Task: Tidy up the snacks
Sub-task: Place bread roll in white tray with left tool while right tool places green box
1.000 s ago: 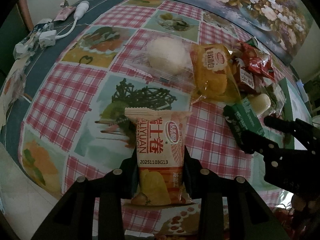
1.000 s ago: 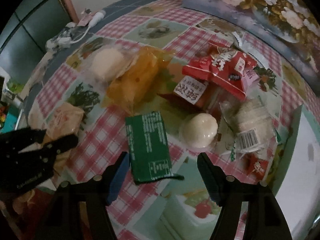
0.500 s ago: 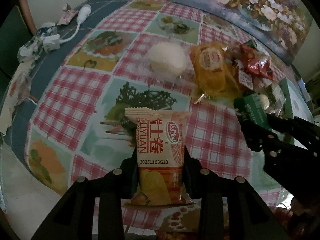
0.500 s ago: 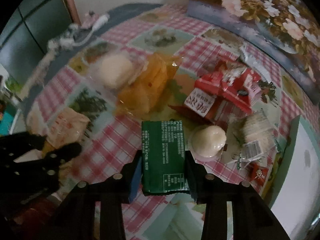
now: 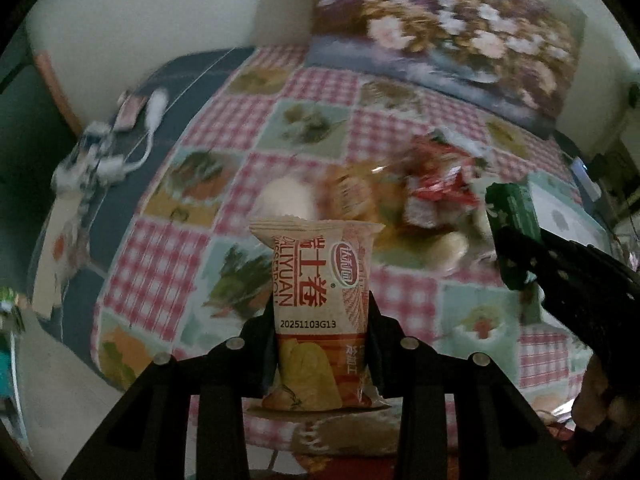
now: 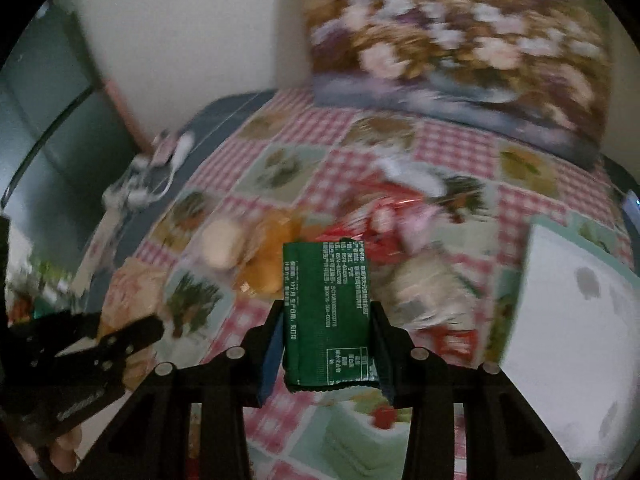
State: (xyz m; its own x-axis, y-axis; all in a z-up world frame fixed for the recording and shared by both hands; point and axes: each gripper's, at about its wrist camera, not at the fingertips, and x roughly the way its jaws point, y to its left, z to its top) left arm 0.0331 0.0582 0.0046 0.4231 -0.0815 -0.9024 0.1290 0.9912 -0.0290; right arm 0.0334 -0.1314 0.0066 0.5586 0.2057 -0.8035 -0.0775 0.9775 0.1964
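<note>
My left gripper (image 5: 320, 344) is shut on an orange-and-white snack packet (image 5: 318, 304) and holds it above the checked tablecloth (image 5: 168, 264). My right gripper (image 6: 326, 344) is shut on a green snack packet (image 6: 326, 312), lifted off the table; it also shows at the right of the left wrist view (image 5: 514, 216). On the table lie a white round bun (image 6: 220, 242), a yellow cake packet (image 6: 266, 264), red packets (image 6: 384, 216) and a clear wrapped snack (image 6: 424, 284). The background is blurred.
A white box (image 6: 576, 300) stands at the right table edge. A floral painting (image 6: 452, 52) leans on the back wall. A white charger and cable (image 5: 120, 156) lie at the far left on a blue cloth.
My right gripper closed on the green packet and lifted it off the table. Both grippers have risen and tilted up, each with its packet.
</note>
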